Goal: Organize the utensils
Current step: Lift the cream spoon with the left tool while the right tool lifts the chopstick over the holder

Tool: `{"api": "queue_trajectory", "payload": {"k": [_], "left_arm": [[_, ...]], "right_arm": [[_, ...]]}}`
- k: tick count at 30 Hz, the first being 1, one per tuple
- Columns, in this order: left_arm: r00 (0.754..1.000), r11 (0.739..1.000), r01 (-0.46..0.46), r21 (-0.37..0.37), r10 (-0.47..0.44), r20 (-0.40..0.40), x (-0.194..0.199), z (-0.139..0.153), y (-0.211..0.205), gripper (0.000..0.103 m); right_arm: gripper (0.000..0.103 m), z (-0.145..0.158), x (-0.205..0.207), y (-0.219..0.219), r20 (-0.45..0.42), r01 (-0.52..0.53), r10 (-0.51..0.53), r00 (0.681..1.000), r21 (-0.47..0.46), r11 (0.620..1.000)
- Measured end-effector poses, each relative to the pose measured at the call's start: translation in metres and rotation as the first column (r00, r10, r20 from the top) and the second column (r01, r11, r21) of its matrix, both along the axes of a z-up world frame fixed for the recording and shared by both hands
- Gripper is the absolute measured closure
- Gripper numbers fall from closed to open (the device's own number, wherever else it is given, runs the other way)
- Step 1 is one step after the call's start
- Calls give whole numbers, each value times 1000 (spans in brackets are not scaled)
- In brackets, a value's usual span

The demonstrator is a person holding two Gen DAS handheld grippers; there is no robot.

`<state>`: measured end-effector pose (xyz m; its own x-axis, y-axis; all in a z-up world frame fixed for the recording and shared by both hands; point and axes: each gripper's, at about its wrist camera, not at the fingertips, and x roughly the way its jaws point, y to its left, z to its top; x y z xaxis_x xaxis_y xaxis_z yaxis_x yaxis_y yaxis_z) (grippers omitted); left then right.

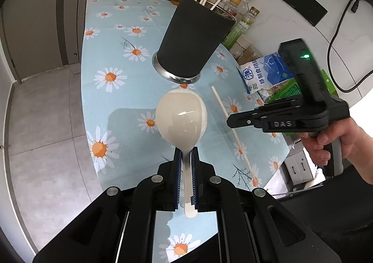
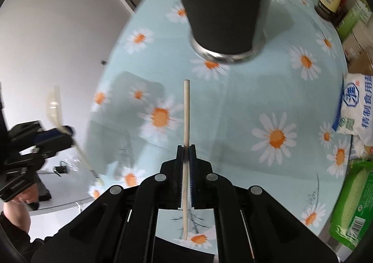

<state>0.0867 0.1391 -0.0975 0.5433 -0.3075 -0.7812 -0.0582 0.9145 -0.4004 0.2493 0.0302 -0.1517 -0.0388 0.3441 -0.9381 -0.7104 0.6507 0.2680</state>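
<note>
Salt bag (image 1: 265, 71) & oil bottles (image 1: 235, 4) beside daisy tablecloth (image 1: 112, 57).

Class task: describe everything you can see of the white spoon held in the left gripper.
The spoon is glossy cream-white, probably ceramic or plastic, with a wide, deep oval bowl and a short flat handle. The left gripper has its jaws shut on the handle just behind the bowl, whose hollow faces the camera with a bright glint. It hangs in the air above the daisy tablecloth, touching only the pads, with the dark utensil holder beyond its tip.
</note>
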Motion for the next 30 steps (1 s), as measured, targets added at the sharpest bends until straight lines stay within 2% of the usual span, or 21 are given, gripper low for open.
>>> {"api": "queue_trajectory", "payload": {"k": [5,14,30], "left_arm": [[1000,999,-12,38,12,16,7,10,-8,96],[998,996,-27,84,22,61,32,37,-24,96],[984,992,-59,114,38,172,89,87,-38,96]], "right_arm": [[97,22,-2,-16,6,-13,13,1000,145,989],[97,64,-2,-42,42,-49,37,998,358,932],[97,113,42,-69,99,-34,-31,995,588,808]]}}
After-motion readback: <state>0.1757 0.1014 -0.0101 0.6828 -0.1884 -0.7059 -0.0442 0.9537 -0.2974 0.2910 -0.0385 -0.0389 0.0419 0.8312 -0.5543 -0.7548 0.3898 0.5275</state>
